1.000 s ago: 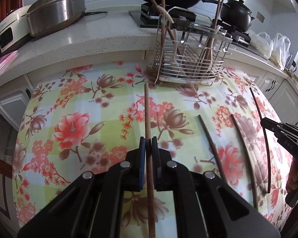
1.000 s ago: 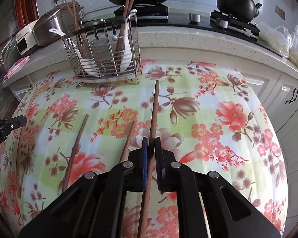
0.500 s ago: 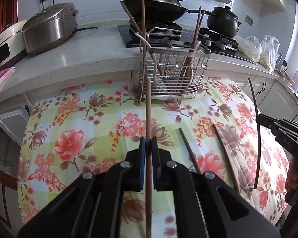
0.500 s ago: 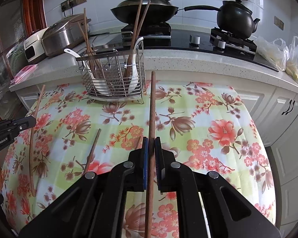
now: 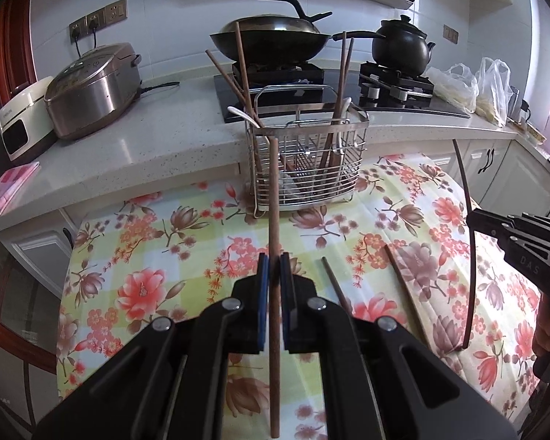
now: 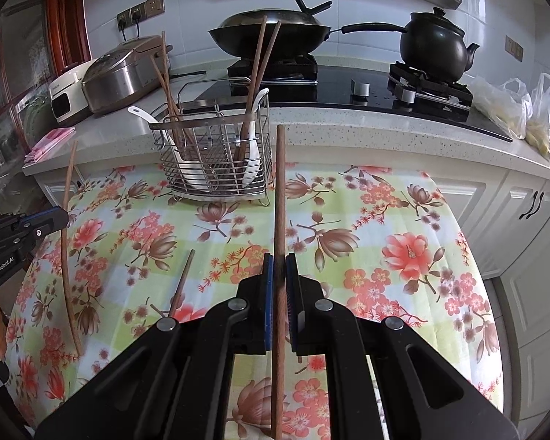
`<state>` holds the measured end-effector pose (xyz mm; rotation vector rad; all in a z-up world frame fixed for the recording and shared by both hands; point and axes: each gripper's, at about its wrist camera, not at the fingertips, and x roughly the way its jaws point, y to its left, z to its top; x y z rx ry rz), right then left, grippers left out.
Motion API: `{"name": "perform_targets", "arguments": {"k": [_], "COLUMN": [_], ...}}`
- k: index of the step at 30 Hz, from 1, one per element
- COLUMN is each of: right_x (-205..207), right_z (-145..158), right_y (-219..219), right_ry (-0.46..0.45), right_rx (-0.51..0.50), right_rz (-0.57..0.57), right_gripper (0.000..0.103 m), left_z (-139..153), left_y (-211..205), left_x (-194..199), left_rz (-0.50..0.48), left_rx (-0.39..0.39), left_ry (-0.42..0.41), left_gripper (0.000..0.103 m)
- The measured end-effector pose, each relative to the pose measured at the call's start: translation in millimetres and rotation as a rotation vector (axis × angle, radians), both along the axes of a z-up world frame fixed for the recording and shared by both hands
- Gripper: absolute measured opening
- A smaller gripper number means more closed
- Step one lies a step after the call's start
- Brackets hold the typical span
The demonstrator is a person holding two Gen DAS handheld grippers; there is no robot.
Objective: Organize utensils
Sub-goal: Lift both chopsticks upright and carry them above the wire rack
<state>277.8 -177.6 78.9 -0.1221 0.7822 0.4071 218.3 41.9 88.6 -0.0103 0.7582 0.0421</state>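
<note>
Clearly, a wooden chopstick [image 5: 274, 198] is clenched near its middle in the left claw [image 5: 273, 267], another chopstick [image 6: 279, 198] likewise in the right claw [image 6: 279, 267], both raised above the table [image 6: 403, 201]. Being light, stiff and smooth, they are judged prone to pivoting; the rack [image 6: 216, 168] is ahead.

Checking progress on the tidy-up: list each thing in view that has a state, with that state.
Left tongs: shut on a chopstick, lifted.
Right tongs: shut on another chopstick, lifted.
Wire rack: upright, holding chopsticks and spoons.
Two loose chopsticks: lying on the tablecloth.
</note>
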Motion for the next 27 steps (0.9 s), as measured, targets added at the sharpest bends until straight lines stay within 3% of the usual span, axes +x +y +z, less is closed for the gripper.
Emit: {"name": "perform_targets", "arguments": {"k": [27], "right_x": [8.2], "right_z": [19.1], "right_y": [-0.3], "right_ry": [-0.010], "right_rx": [0.026], "right_rz": [0.018], "right_gripper": [0.009], "left_z": [14.5], "left_y": [-4.6], "left_x": [7.0], "left_rz": [-0.036], "left_rx": [-0.023], "left_ry": [-0.027], "left_gripper": [0.006]}}
